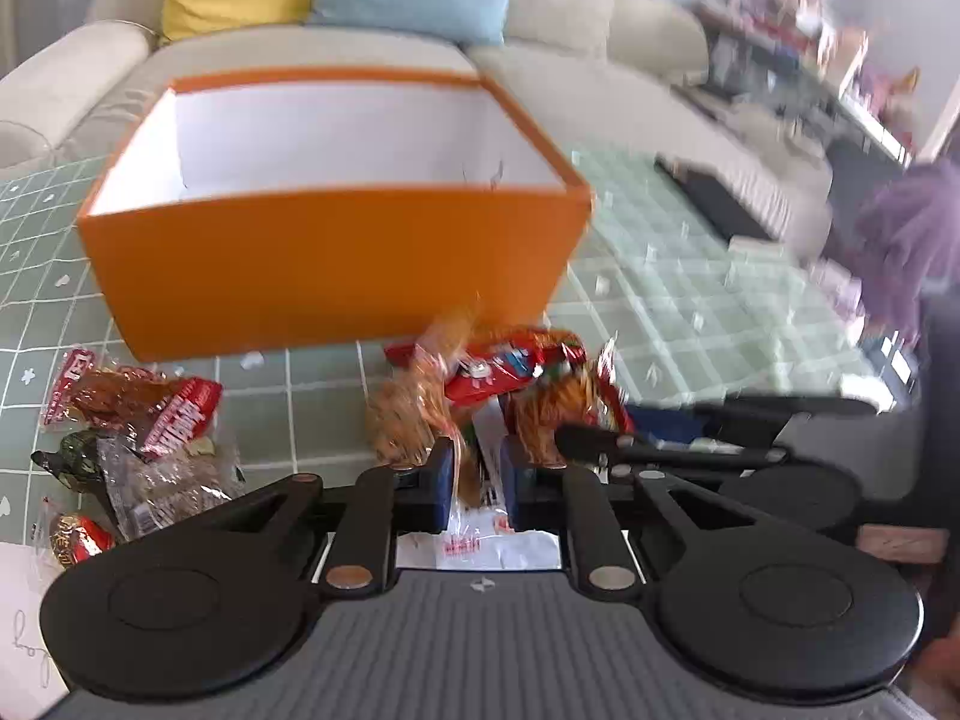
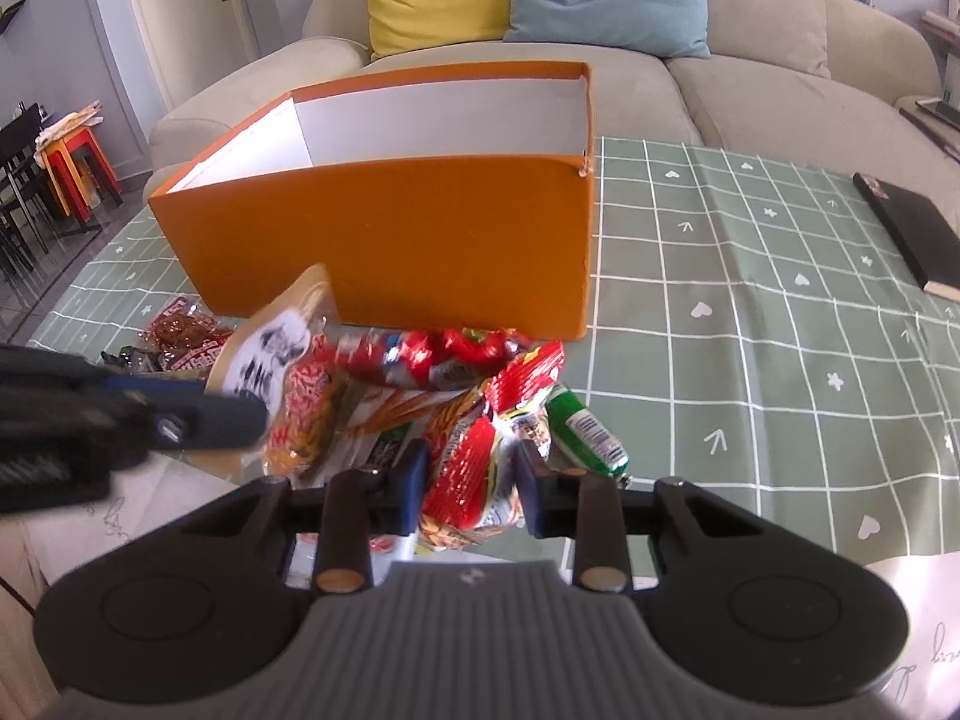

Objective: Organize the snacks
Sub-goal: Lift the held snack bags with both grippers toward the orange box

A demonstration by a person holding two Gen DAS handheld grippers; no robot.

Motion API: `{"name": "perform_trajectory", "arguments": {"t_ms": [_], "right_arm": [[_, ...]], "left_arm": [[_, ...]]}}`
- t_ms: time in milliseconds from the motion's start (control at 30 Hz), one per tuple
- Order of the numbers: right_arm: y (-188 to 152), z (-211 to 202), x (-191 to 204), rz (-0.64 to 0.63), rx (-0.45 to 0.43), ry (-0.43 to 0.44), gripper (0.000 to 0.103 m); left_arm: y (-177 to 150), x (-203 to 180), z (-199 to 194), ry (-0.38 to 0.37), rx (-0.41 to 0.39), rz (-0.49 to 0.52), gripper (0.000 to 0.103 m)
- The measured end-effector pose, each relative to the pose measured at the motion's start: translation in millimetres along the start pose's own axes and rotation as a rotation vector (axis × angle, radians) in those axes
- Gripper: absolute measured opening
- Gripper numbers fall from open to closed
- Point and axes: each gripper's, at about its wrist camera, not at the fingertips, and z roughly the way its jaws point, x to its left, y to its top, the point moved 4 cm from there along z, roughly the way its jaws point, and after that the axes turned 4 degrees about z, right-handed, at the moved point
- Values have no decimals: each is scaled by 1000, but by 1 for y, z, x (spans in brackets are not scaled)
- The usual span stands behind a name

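An open orange box (image 1: 336, 252) with a white inside stands on the green checked tablecloth; it also shows in the right wrist view (image 2: 396, 246). A pile of snack packets (image 2: 432, 384) lies in front of it. My left gripper (image 1: 477, 474) is shut on a clear packet of orange-brown snacks (image 1: 414, 408), lifted slightly and blurred. My right gripper (image 2: 471, 483) is shut on a red snack packet (image 2: 465, 468) at the near edge of the pile. The left gripper (image 2: 198, 420) shows at the left of the right wrist view.
More packets (image 1: 138, 420) lie at the left on the tablecloth (image 2: 750, 330). A green packet (image 2: 585, 426) lies right of the pile. A black book (image 2: 906, 228) lies at the far right. A beige sofa (image 2: 750, 78) with yellow and blue cushions stands behind the table.
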Motion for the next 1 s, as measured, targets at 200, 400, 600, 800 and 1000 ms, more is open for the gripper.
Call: {"name": "perform_trajectory", "arguments": {"t_ms": [200,400,600,800,1000], "right_arm": [[-2,0,-1,-7,-2,27,28],[-3,2,-1,-11,-7,35,28],[-3,2,-1,-14,-9,39,29],[-2,3,1,-22,-6,39,29],[1,5,4,-30,6,33,29]], "left_arm": [[-2,-10,13,123,27,95,20],[-2,-15,21,273,32,222,41],[-6,-5,23,303,46,300,59],[-13,13,31,308,99,463,69],[-18,11,53,323,153,652,70]]}}
